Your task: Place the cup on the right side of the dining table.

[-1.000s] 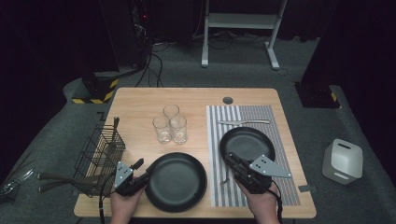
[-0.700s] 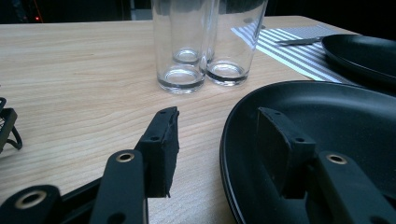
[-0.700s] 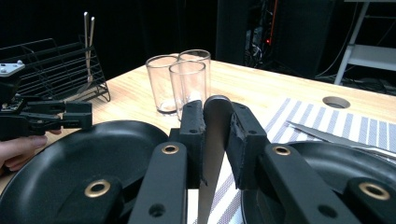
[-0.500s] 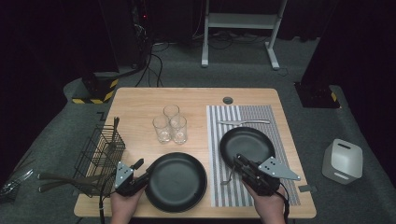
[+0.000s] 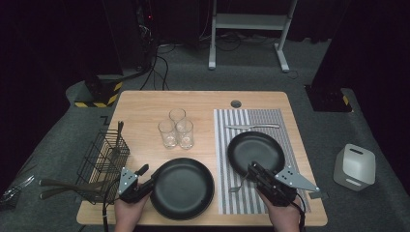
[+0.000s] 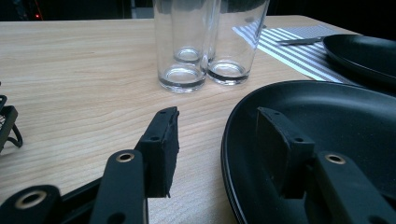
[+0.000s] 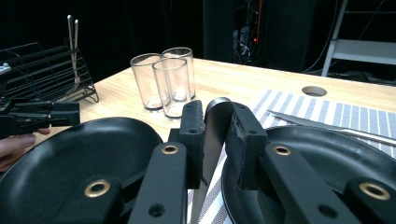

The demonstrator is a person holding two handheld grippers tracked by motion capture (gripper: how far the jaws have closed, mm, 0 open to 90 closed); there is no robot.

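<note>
Rightward and nearer the worktop's (image 5: 145,104) front edge, right tool (image 5: 251,170) carries a utensil since the earlier frame.
High view: left tool (image 5: 147,175) straddles the near plate's (image 5: 183,187) rim. Left gripper view: jaws wide, pads clear of the rim. Right gripper view: jaws clamped on a metal handle (image 7: 215,130), probably a spoon; lower it flat onto the striped mat (image 5: 251,118) beside the far plate (image 5: 255,152).

My wooden table (image 5: 145,108) has a striped mat (image 5: 285,118), three glasses (image 5: 176,130), one black plate (image 5: 183,188) and a wire rack (image 5: 101,159) on it.
</note>
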